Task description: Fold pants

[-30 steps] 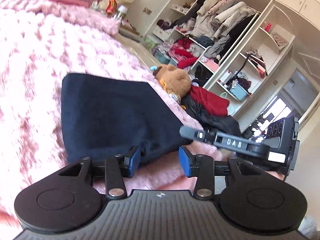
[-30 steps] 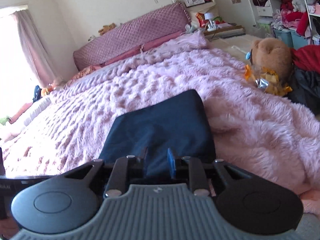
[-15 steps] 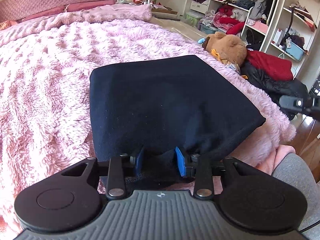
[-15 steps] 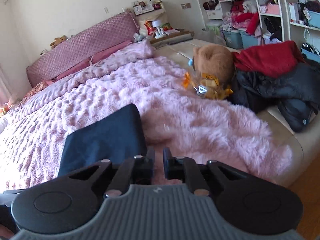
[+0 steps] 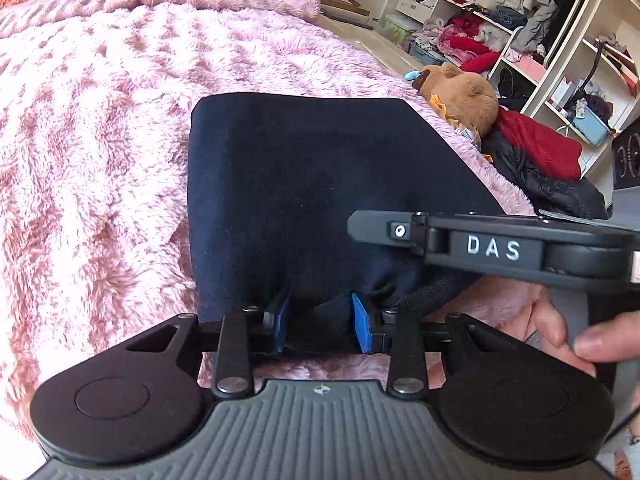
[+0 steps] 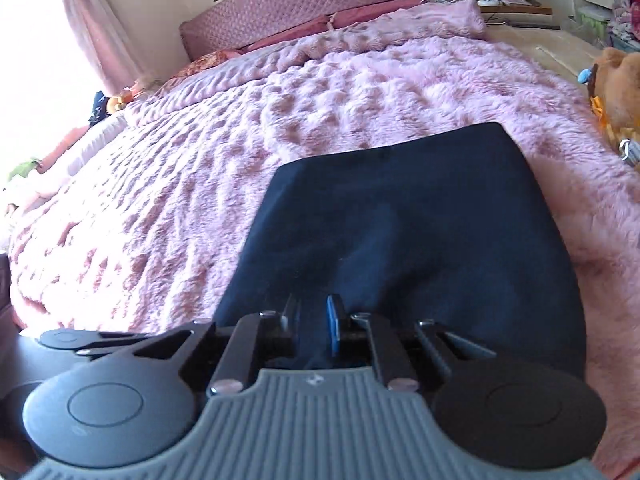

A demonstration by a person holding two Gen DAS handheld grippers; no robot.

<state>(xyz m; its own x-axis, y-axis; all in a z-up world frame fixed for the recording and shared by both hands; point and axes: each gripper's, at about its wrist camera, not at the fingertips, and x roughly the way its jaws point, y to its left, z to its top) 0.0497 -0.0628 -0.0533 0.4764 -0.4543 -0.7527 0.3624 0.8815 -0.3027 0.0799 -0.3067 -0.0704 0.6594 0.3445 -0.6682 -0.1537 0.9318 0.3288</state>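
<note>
The folded navy pants (image 5: 320, 184) lie on the pink fluffy bedspread (image 5: 88, 128). My left gripper (image 5: 320, 322) sits at the pants' near edge with cloth bunched between its blue pads, jaws partly closed on it. My right gripper (image 6: 314, 326) is nearly shut, with the near edge of the pants (image 6: 400, 232) between its fingers. The right gripper's side (image 5: 492, 246) crosses the left wrist view, just right of the left gripper and over the pants' near right corner.
A brown teddy bear (image 5: 464, 96) sits at the bed's right edge beside red and black clothes (image 5: 540, 148). Open wardrobe shelves (image 5: 560, 20) stand behind. The purple headboard (image 6: 320, 4) and a nightstand (image 6: 512, 4) are at the far end. A hand (image 5: 576, 340) holds the right gripper.
The right gripper swung back from the bed's right side onto the pants' near edge and closed on it. The left gripper stayed at the near edge with cloth between its pads.
</note>
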